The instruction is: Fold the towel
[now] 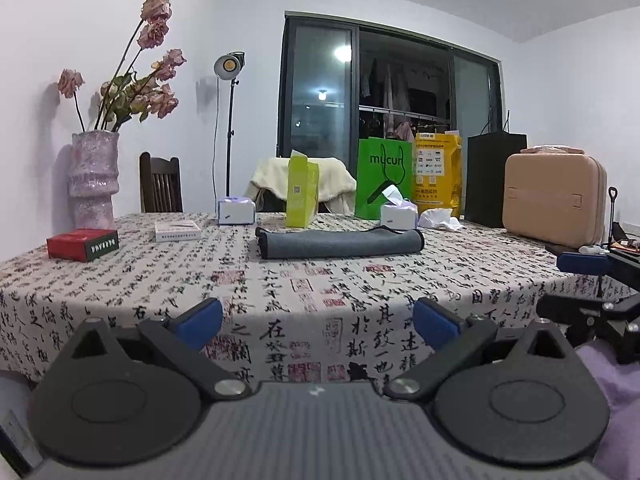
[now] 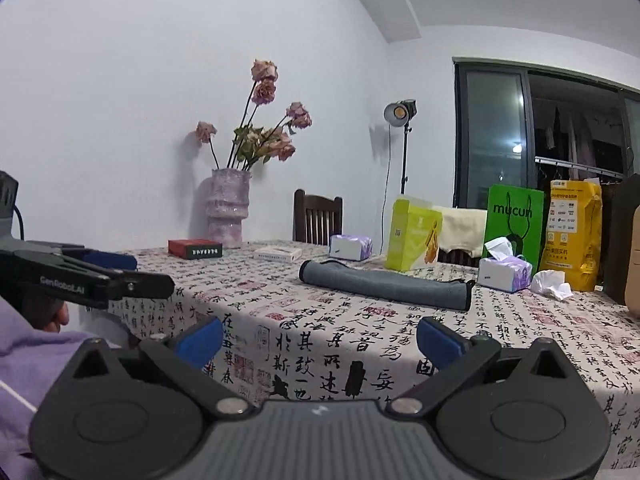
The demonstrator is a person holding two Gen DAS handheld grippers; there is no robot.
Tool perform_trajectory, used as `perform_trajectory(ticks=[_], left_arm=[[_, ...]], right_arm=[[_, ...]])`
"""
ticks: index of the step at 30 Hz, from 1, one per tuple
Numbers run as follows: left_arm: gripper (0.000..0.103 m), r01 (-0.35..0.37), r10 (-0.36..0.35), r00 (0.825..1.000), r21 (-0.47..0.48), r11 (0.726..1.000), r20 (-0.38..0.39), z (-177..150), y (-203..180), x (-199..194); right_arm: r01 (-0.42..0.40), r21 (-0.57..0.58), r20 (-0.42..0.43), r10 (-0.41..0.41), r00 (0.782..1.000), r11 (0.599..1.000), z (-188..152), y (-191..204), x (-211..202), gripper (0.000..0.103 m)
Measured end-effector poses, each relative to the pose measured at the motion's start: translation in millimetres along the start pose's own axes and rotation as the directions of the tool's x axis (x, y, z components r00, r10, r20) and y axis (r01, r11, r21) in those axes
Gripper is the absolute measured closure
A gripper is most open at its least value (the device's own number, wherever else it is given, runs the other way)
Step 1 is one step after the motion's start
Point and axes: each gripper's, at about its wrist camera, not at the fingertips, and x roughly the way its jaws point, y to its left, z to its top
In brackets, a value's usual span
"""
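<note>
A grey towel (image 1: 340, 243) lies folded flat in the middle of the table, on the calligraphy-print tablecloth (image 1: 280, 292). It also shows in the right wrist view (image 2: 386, 283). My left gripper (image 1: 318, 322) is open and empty, held near the table's front edge, well short of the towel. My right gripper (image 2: 320, 340) is open and empty, also at the near edge. A blue pad of the right gripper's fingers (image 1: 584, 263) shows at the right of the left wrist view. The left gripper's fingers (image 2: 108, 261) show at the left of the right wrist view.
Behind the towel stand two tissue packs (image 1: 236, 211) (image 1: 399, 215), a yellow-green box (image 1: 302, 194), a green bag (image 1: 383, 176), a yellow bag (image 1: 438, 174) and crumpled tissue (image 1: 440, 219). A vase of dried roses (image 1: 94, 180), red box (image 1: 83, 244), white box (image 1: 178, 231) sit left; a beige case (image 1: 554, 200) right.
</note>
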Motion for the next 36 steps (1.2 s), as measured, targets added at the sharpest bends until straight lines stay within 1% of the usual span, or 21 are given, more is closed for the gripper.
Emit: perform_trajectory(ticks=[3, 10, 12, 15, 17, 21, 31, 36], left_arm=[[0.0, 0.014, -0.014, 1.0, 0.001, 1.0, -0.002, -2, -1, -2], [0.0, 0.019, -0.019, 1.0, 0.017, 1.0, 0.019, -3, -5, -7], [0.0, 0.024, -0.025, 1.0, 0.029, 0.999, 0.019, -3, -8, -7], [0.0, 0.031, -0.032, 0.999, 0.046, 0.998, 0.021, -3, -11, -7], [0.0, 0.033, -0.034, 0.999, 0.054, 0.998, 0.024, -4, -12, -8], [0.0, 0.037, -0.038, 0.999, 0.057, 0.998, 0.022, -5, -14, -8], [0.0, 0.034, -0.036, 0.999, 0.057, 0.998, 0.024, -5, -14, -8], [0.0, 0.034, -0.036, 0.999, 0.058, 0.998, 0.025, -6, -14, -8]], right_arm=[[0.03, 0.029, -0.002, -0.03, 1.0, 0.999, -2, -2, -5, 0.0], [0.074, 0.072, -0.005, -0.073, 0.997, 0.995, -9, -4, -13, 0.0], [0.09, 0.068, -0.008, -0.09, 0.996, 0.994, -10, -3, -15, 0.0], [0.115, 0.042, 0.026, -0.116, 0.993, 0.992, -8, 0, -22, 0.0], [0.12, 0.039, 0.038, -0.122, 0.992, 0.992, -7, 0, -25, 0.0], [0.119, 0.056, 0.026, -0.12, 0.992, 0.991, -8, -3, -26, 0.0], [0.102, 0.052, 0.03, -0.104, 0.994, 0.993, -9, -1, -24, 0.0], [0.108, 0.05, 0.036, -0.109, 0.993, 0.993, -10, -2, -24, 0.0]])
